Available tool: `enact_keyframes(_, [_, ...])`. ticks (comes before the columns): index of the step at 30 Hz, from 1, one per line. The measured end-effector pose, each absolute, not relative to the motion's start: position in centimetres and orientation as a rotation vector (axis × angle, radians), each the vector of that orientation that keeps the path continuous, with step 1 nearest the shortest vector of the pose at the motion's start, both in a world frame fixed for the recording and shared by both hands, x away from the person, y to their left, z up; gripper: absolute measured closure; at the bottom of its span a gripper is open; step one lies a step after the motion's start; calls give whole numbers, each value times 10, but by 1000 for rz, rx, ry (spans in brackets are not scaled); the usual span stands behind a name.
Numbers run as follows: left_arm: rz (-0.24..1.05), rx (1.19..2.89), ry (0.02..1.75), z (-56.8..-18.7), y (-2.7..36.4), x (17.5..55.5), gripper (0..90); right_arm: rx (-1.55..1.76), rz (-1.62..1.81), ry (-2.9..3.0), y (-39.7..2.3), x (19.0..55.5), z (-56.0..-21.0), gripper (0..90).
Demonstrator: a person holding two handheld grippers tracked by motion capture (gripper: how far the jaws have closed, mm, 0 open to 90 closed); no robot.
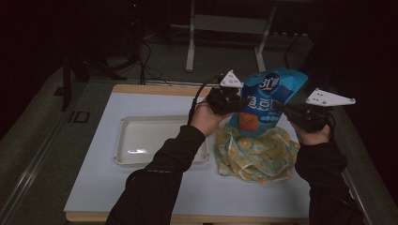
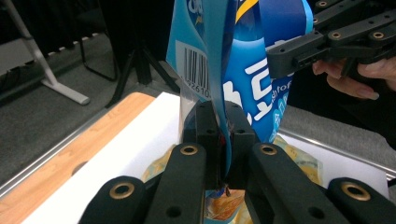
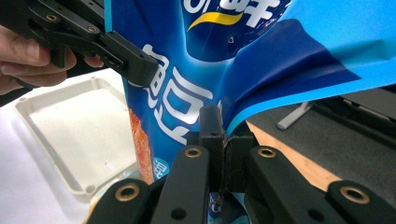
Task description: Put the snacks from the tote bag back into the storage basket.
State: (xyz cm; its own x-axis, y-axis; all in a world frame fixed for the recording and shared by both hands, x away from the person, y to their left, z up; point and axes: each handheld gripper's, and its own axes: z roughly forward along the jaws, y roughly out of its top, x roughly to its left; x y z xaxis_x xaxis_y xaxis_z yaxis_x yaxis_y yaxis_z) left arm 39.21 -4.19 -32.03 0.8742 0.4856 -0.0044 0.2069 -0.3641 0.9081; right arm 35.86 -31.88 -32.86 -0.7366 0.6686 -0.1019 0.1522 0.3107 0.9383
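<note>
Blue snack bag [image 1: 268, 101] with white lettering and an orange patch near the bottom is held up in the air between the two hands, right above a crumpled yellow-and-green patterned cloth [image 1: 256, 154] lying on the white surface [image 1: 94, 187]. The bag's lower end is close over the cloth, can't tell if it actually touches.

The left hand-held gripper [image 1: 234, 101] has its jaws pressed together on the bag's left edge; in the left gripper view you can see the seam with the barcode [image 2: 196, 63] pinched flat between them. The right hand-held gripper [image 1: 286, 108] is doing the same on the opposite edge, jaws clamped tight on a fold of the blue film, which bulges out to the side from there.

Just left of the cloth sits a shallow white tray [image 1: 123, 140], nothing in it as far as I can see. Dark sleeves on both arms. Room behind is pretty dark, with some stand legs [image 1: 190, 51] on the floor.
</note>
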Motion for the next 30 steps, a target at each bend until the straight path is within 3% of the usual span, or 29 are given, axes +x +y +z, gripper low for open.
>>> enact_keyframes(30, [424,1902,614,-290,45,374,884,582,1471,2148,-232,373,-297,891])
